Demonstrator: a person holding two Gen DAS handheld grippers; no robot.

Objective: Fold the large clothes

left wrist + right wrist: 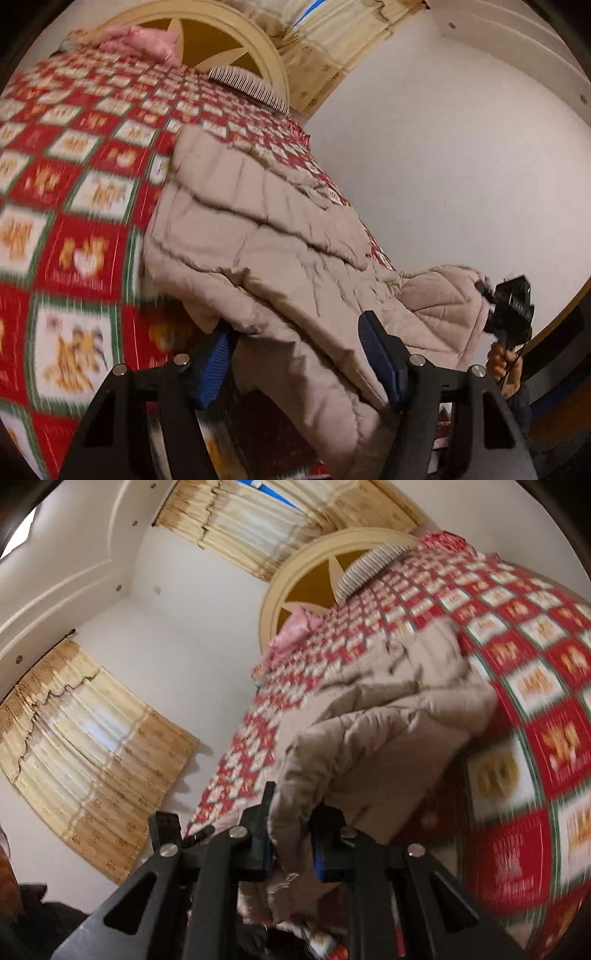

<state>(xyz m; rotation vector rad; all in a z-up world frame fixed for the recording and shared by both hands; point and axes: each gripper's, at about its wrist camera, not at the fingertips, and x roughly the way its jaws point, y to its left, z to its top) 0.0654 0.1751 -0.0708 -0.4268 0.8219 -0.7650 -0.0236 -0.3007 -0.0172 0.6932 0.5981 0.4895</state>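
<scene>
A beige quilted puffer jacket [280,236] lies across the near edge of a bed and hangs partly over it. My left gripper [299,350] has its blue-padded jaws wide apart with a fold of the jacket between them, not pinched. My right gripper [291,834] is shut on a bunched part of the jacket [388,720], lifting it at the bed edge. The right gripper also shows in the left wrist view [509,314], held in a hand at the jacket's far end.
The bed carries a red, white and green checked blanket [74,177] [517,664]. A striped pillow [247,86] and pink bedding [140,40] lie by the round headboard [295,579]. White walls and beige curtains [92,746] surround the bed.
</scene>
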